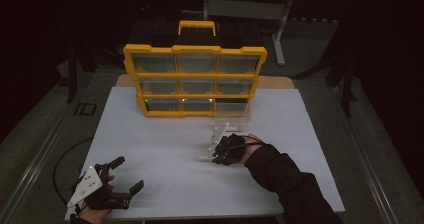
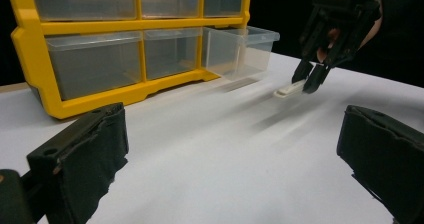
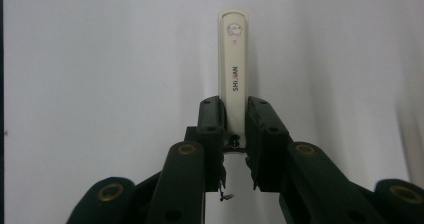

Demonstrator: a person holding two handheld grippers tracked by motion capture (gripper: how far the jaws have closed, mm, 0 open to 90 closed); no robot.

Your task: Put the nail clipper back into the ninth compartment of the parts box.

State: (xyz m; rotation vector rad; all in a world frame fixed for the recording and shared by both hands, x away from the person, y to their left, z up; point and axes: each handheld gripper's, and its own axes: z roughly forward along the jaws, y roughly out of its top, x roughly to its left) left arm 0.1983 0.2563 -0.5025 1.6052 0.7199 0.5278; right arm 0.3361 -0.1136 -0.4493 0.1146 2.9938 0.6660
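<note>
Two grippers: held above white table [image 1: 165, 134]
Right gripper [image 3: 234, 115]: clamped on cream stick [image 3: 233, 59], near pulled-out clear drawer [image 2: 240, 49]
Left gripper [image 1: 127, 176]: spread wide, nothing held
Yellow organizer [image 1: 195, 79]: stood at table's rear

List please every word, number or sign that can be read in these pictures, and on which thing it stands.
"SHI?AN", middle letter unclear: along the flat white stick clamped in the right hand-held gripper.
Small round emblem near the stick's far end: too blurred to read.
Yellow drawer organizer: no legible text.
</note>
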